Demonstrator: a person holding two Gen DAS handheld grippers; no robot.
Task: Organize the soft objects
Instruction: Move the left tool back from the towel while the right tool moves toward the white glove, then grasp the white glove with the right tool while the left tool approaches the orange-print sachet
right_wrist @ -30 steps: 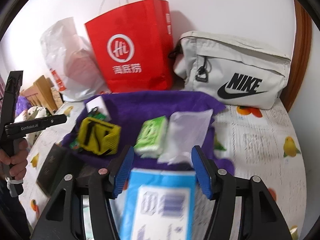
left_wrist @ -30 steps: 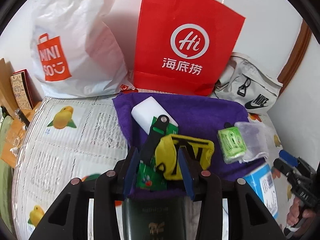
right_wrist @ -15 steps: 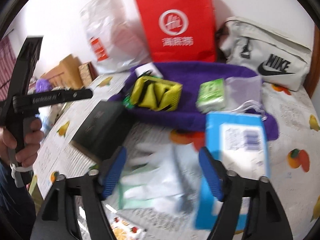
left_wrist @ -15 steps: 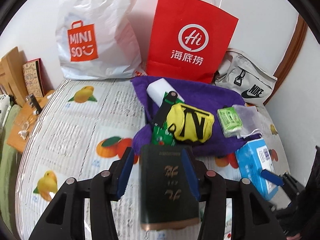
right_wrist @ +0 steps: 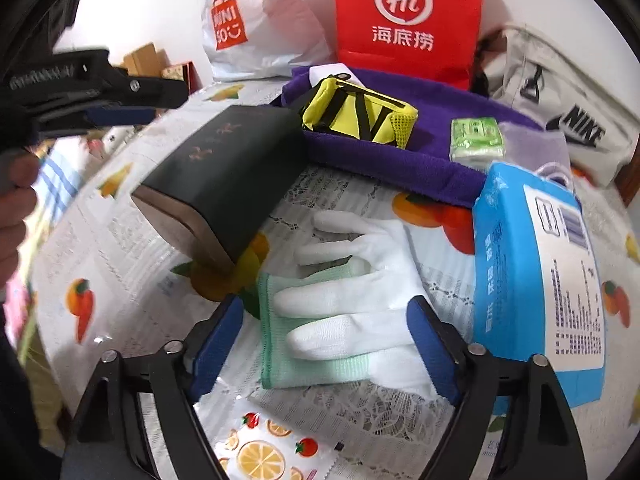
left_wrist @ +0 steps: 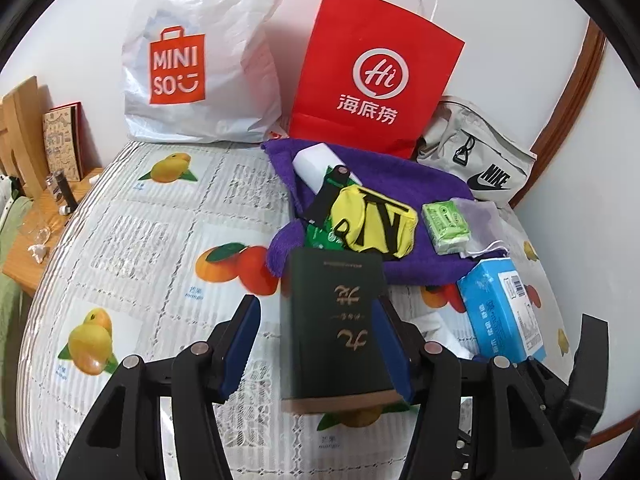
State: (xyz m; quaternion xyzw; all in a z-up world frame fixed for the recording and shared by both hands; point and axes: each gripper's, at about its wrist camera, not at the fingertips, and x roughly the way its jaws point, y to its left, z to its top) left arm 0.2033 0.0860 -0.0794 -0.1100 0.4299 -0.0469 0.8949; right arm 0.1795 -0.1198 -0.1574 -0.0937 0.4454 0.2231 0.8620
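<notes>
A purple towel (left_wrist: pixel 424 184) lies on the fruit-print table, bearing a yellow pouch (left_wrist: pixel 374 226), a green tissue pack (left_wrist: pixel 446 226), a white block (left_wrist: pixel 316 162) and a clear bag (left_wrist: pixel 478 216). A dark green box (left_wrist: pixel 338 320) lies in front of the towel, between the fingers of my open left gripper (left_wrist: pixel 320 344). My open right gripper (right_wrist: pixel 326 340) straddles a pair of white gloves with green cuffs (right_wrist: pixel 344 296). A blue tissue pack (right_wrist: pixel 536 276) lies right of the gloves. The towel (right_wrist: pixel 436 160), pouch (right_wrist: pixel 360 114) and box (right_wrist: pixel 228 172) also show in the right wrist view.
A white Miniso bag (left_wrist: pixel 200 60), a red paper bag (left_wrist: pixel 374 76) and a grey Nike bag (left_wrist: pixel 480 160) stand against the back wall. A wooden side table (left_wrist: pixel 40 216) sits at the left edge. A fruit-sticker sheet (right_wrist: pixel 264 448) lies near the front edge.
Both grippers have pulled back from the towel toward the front of the table. The right gripper swung left from the blue tissue pack to the gloves. The left gripper now frames the dark box.
</notes>
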